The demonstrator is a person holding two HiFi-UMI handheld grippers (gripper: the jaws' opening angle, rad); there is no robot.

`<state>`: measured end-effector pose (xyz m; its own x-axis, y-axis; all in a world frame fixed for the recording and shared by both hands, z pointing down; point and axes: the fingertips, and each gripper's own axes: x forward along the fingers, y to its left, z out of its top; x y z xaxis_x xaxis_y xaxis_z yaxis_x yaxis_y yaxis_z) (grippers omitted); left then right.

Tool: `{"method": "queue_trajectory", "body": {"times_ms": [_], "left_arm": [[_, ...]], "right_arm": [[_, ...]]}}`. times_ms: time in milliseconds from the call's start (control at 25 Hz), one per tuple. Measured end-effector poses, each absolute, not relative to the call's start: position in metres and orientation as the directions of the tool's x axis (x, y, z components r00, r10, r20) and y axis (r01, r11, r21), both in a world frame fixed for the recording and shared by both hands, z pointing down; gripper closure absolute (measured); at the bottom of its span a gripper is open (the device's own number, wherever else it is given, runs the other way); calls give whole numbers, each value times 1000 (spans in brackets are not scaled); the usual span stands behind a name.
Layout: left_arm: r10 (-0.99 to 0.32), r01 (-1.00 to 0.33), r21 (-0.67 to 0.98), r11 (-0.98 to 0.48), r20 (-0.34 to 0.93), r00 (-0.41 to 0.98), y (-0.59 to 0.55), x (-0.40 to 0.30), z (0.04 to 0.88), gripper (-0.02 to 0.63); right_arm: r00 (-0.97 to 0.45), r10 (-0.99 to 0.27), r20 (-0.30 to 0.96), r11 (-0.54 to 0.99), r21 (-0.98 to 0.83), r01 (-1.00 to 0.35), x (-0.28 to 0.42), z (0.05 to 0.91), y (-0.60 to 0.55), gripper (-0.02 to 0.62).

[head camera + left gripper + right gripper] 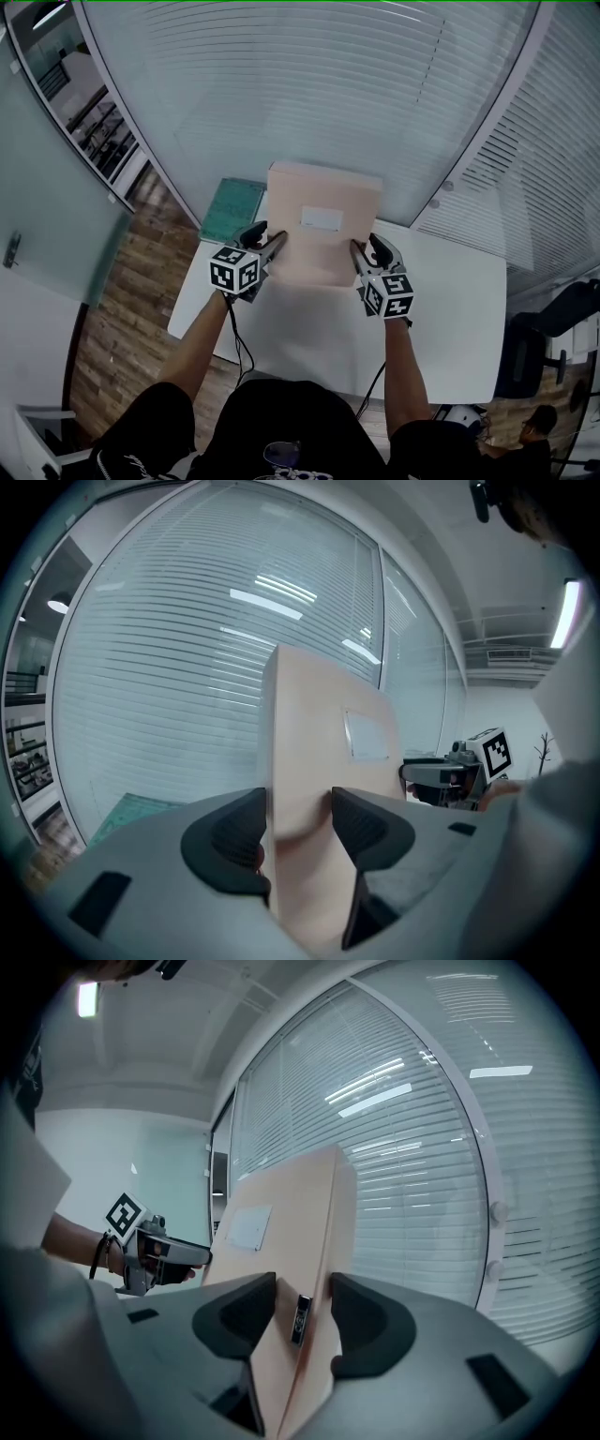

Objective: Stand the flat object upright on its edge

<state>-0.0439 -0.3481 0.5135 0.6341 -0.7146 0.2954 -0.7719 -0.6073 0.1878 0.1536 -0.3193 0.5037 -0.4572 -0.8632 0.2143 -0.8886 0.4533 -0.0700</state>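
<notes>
A flat pale pink box (322,225) with a white label is tilted up over the white table (450,319), its far end raised. My left gripper (270,246) is shut on the box's left side edge, and my right gripper (360,253) is shut on its right side edge. In the left gripper view the box (319,761) stands between the dark pads (232,834), pressed by both. In the right gripper view the box (286,1241) sits between the jaws, and a small dark clasp (301,1318) shows on its edge. Its underside is hidden.
A green cutting mat (232,208) lies at the table's far left corner, behind the box. A glass wall with blinds (309,84) stands just beyond the table. A dark chair (553,347) and a seated person (530,436) are at the right.
</notes>
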Motion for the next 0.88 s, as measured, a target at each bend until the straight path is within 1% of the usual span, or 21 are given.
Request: {"method": "queue_trajectory", "body": {"times_ms": [480,880], "left_arm": [[-689,-749,206,-630,298,661,-394,-79,513,370],[-690,-756,205,-621,315,652,-439,-106,520,370]], "right_arm": [[-414,-881,229,412,-59,-909,118,498,-359,396],[-392,-887,242,387,-71,-919,90,505,-402,396]]}}
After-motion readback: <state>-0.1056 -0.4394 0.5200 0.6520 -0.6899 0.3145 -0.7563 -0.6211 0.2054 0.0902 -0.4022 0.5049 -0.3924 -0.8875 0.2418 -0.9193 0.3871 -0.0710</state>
